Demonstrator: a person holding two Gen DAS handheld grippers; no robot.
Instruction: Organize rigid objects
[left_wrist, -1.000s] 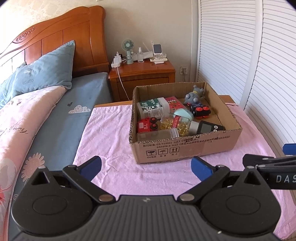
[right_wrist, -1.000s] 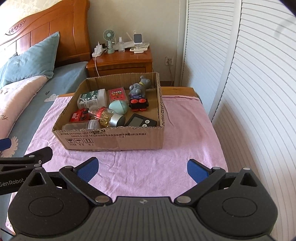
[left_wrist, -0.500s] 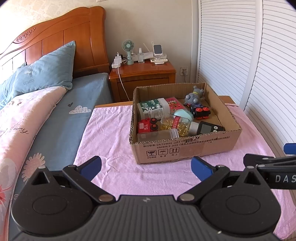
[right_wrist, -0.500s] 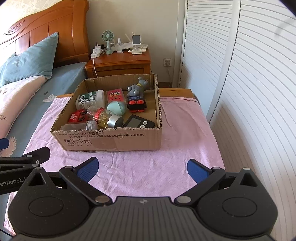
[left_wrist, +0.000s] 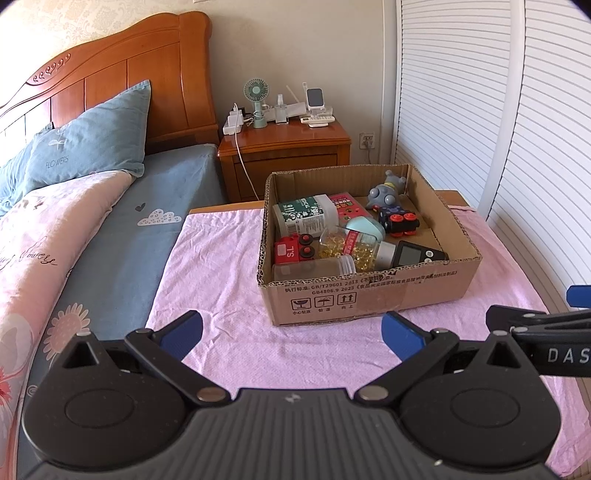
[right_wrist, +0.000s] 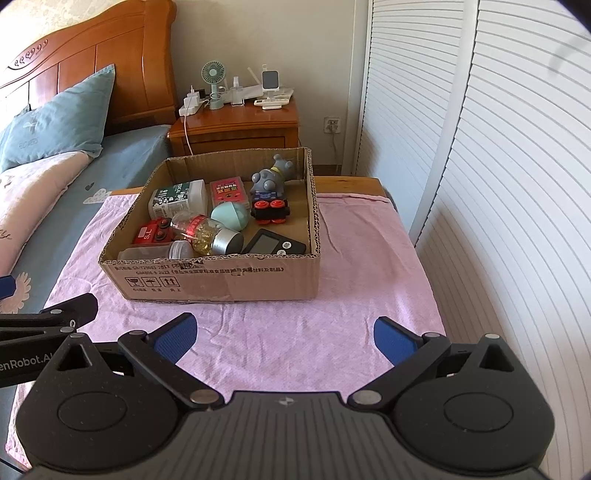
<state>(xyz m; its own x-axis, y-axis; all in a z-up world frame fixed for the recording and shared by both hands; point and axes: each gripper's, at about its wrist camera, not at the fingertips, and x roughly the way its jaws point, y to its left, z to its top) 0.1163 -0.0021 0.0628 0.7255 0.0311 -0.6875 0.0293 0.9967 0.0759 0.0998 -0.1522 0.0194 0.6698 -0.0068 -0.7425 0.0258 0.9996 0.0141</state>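
An open cardboard box (left_wrist: 369, 291) (right_wrist: 221, 280) stands on a table covered with a pink cloth (left_wrist: 229, 258) (right_wrist: 351, 258). Inside lie a green-labelled bottle (left_wrist: 304, 214), a red toy (left_wrist: 291, 251), a jar of yellow capsules (right_wrist: 207, 232), a clear bottle (left_wrist: 314, 267), a mint egg shape (right_wrist: 229, 216), a grey figure (right_wrist: 271, 179), a black toy car (right_wrist: 269, 212), a red pack (right_wrist: 228, 192) and a black device (right_wrist: 275, 243). My left gripper (left_wrist: 291, 332) and my right gripper (right_wrist: 284, 336) are open and empty, side by side before the box.
A bed with a pink quilt (left_wrist: 40, 236) and blue pillow (left_wrist: 88, 144) lies left of the table. A wooden nightstand (left_wrist: 284, 147) with a small fan (left_wrist: 256, 92) stands behind. White louvred doors (right_wrist: 498, 166) run along the right.
Both grippers have stayed open and drifted only slightly; the view of the box has shifted a little. Nothing in the box has moved.
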